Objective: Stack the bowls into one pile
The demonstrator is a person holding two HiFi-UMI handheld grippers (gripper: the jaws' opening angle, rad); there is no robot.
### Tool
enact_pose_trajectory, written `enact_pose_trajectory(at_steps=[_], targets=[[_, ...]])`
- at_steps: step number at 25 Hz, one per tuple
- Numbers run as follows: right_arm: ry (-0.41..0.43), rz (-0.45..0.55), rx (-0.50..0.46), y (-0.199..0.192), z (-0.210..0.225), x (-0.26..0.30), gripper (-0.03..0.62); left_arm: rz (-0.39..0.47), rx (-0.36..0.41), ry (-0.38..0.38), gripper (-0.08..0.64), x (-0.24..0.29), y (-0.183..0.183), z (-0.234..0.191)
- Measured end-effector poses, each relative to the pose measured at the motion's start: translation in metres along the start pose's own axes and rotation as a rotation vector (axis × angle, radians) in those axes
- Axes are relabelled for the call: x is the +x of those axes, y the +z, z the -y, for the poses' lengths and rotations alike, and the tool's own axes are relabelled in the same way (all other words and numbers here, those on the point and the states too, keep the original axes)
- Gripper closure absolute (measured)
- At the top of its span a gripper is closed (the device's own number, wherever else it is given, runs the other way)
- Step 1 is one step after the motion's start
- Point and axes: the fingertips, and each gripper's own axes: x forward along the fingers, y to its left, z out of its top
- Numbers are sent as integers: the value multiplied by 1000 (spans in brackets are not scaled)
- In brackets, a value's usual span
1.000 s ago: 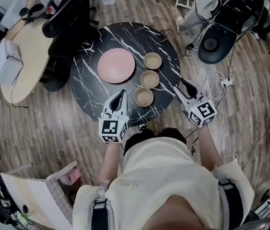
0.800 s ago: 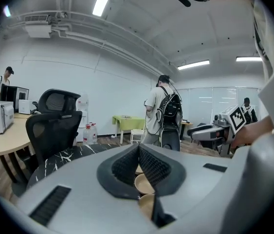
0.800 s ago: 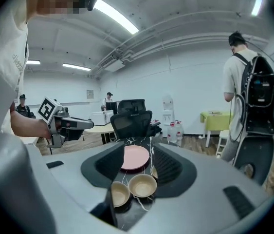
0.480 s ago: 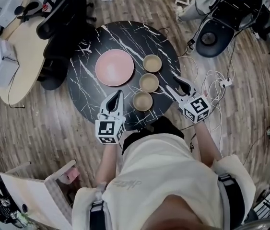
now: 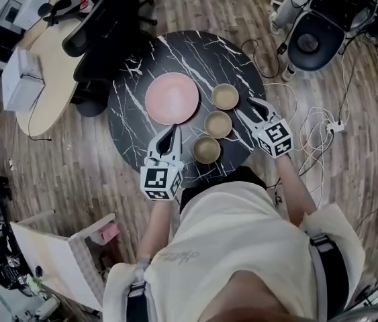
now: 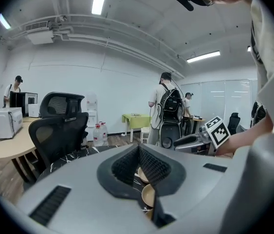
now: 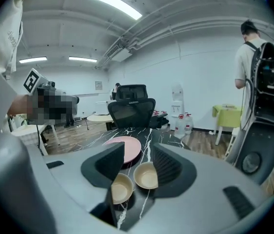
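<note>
Three tan bowls stand apart in a row on the round black marble table (image 5: 135, 113): the far bowl (image 5: 225, 96), the middle bowl (image 5: 218, 124) and the near bowl (image 5: 207, 149). My left gripper (image 5: 173, 132) hovers just left of the near bowl, its jaws closed tip to tip and empty. My right gripper (image 5: 249, 107) is open to the right of the far and middle bowls, holding nothing. Between the right gripper's (image 7: 139, 150) jaws in its own view lie two bowls (image 7: 122, 187), (image 7: 146, 175). Past the left gripper (image 6: 137, 147), a bowl (image 6: 149, 195) shows in the left gripper view.
A pink plate (image 5: 172, 98) lies left of the bowls. A black office chair (image 5: 105, 35) and a wooden desk (image 5: 48, 72) with a white box (image 5: 19, 79) stand at the left. Cables (image 5: 323, 129) run over the floor on the right. People stand in the background (image 6: 168, 106).
The right gripper has moved in over the table's right edge, closer to the bowls. The left gripper stays beside the near bowl. The head view has shifted.
</note>
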Motion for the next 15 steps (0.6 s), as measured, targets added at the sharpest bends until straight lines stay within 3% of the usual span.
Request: enact_pose_trajectory(at_steps=[15], targets=[[53,-139,50,-74,60,66,422,-100,-42,75,540,36,-33,7]])
